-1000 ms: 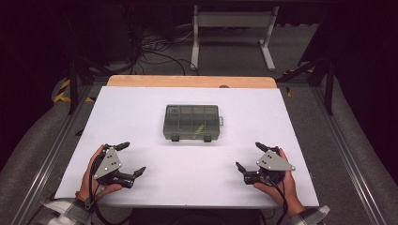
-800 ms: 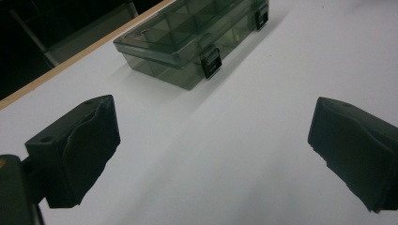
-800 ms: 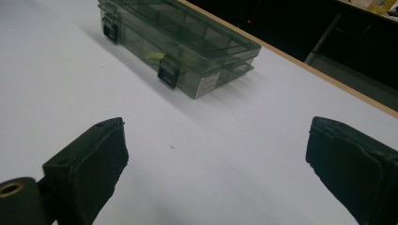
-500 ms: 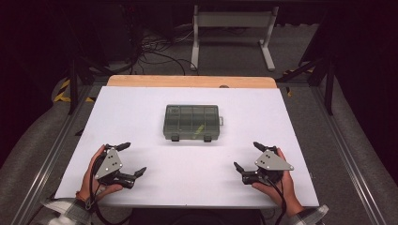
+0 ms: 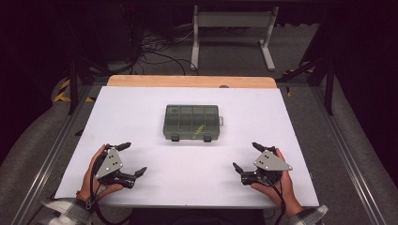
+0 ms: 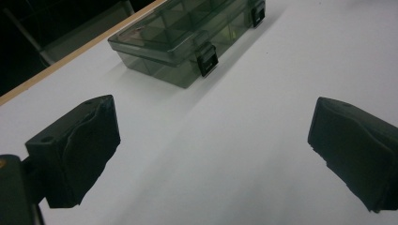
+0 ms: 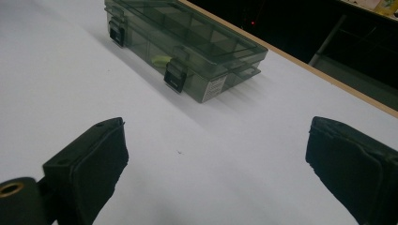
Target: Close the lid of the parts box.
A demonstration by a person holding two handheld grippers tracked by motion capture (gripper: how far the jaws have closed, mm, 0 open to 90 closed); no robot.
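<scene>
A closed, smoky compartment box [image 5: 192, 122] (both front latches fastened) sits untouched mid-table, while the left gripper [image 5: 127, 159] and right gripper [image 5: 244, 157] rest near it, jaws spread and empty, so the work looks barely begun.

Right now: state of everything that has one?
Box: lid shut, flat on the table, small green piece inside.
Latches: both down.
Left gripper: open, empty, near table edge.
Right gripper: open, empty, near table edge.
</scene>
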